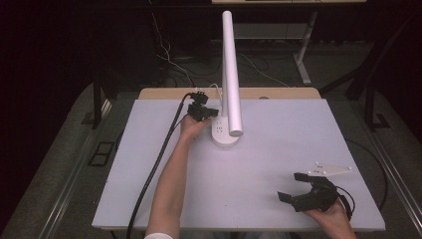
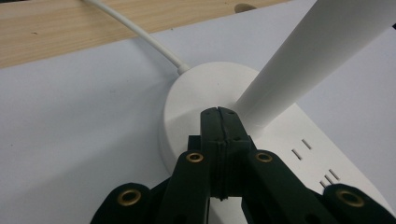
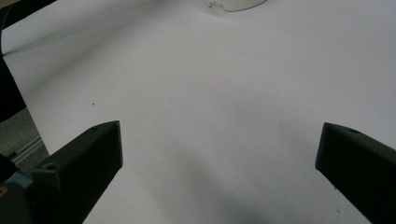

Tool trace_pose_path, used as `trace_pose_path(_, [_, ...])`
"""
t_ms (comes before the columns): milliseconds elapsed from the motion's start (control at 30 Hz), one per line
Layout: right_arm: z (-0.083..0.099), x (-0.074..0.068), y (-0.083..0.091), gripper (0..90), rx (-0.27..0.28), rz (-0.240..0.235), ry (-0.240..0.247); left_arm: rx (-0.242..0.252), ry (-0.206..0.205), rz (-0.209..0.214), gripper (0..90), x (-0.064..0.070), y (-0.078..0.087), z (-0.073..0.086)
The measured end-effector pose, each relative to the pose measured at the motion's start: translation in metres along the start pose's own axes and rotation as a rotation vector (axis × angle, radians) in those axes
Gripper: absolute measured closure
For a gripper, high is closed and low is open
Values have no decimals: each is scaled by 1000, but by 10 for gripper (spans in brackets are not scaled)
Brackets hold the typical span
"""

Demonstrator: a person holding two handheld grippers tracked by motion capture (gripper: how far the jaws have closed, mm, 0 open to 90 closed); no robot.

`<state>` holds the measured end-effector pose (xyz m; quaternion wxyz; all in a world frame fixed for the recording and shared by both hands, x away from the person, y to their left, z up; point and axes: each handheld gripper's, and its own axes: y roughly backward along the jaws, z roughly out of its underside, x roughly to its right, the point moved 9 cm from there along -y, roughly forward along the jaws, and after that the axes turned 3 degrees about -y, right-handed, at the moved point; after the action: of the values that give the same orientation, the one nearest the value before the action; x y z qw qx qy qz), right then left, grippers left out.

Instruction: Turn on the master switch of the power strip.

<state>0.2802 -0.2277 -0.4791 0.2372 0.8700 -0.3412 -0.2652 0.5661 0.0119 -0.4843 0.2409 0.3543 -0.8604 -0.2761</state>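
High view: the left gripper [image 1: 206, 112] sits against the white lamp base [image 1: 224, 134] at the table's [image 1: 278, 149] far side. Left gripper view: jaws pressed together atop the base beside the lamp arm [image 2: 317, 51]. Right gripper view: the right gripper [image 3: 219, 154] is spread wide over bare table.

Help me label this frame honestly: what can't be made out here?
- Lamp: its top is cut by the left gripper view's upper edge.
- Lamp base: the shut left gripper covers any button beneath its tips.
- Lamp cord: its far end leaves the frame.

Black left gripper [image 1: 208, 112] with brass-ringed screws, thick black cable [image 1: 154, 169]; apparently a white sleeve [image 1: 158, 235].
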Motion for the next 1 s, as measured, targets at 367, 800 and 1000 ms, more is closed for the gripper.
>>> trace_pose_path(367, [1,0,0,2,-2,6,4,-1,17,-4,900,-1,-2,0])
trace_pose_path(800, [0,2,2,2,5,12,6,-10,43,9,900,7,-8,-1])
trace_pose_path(1000, [0,1,3,1,7,8,7,7,74,27,900,5,-8,-1])
